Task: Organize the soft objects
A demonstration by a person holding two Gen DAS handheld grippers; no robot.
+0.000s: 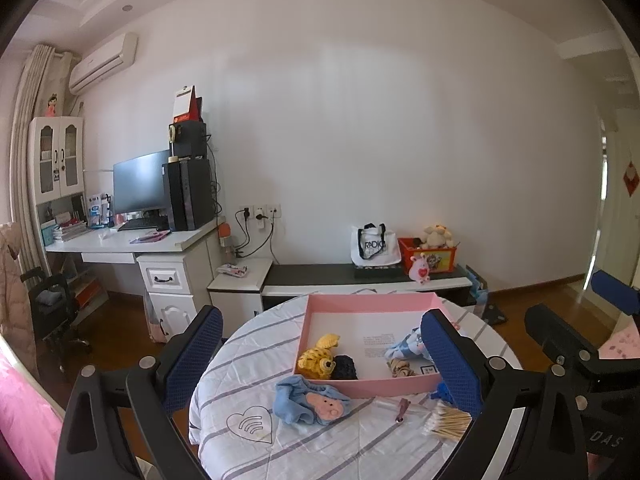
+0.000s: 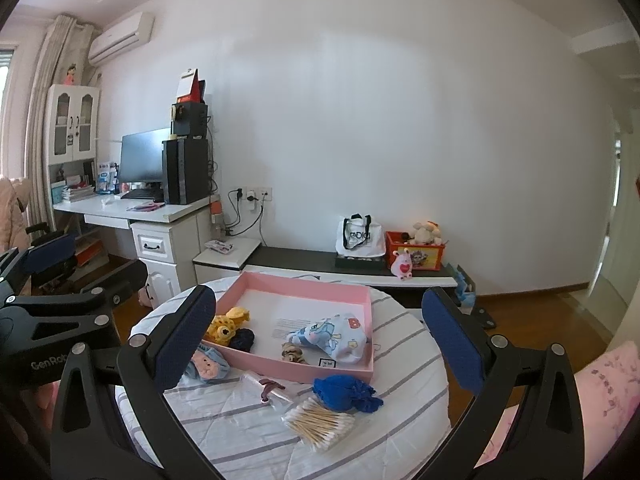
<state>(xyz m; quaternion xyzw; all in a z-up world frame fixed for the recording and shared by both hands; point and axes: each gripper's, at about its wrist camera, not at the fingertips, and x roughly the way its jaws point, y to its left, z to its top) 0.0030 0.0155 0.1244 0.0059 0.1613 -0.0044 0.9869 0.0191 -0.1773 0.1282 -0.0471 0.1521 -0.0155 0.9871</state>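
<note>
Blue knit toy (image 2: 345, 393) unobscured rightward.

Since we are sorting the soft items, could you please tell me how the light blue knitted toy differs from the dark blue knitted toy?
The light blue knitted toy has a pink face; the dark blue knitted toy shows plain royal blue yarn. The light one lies off the pink box's left front corner, the dark one before its right front, touching the cotton swabs. Both lie on the striped tablecloth, outside the box.
</note>
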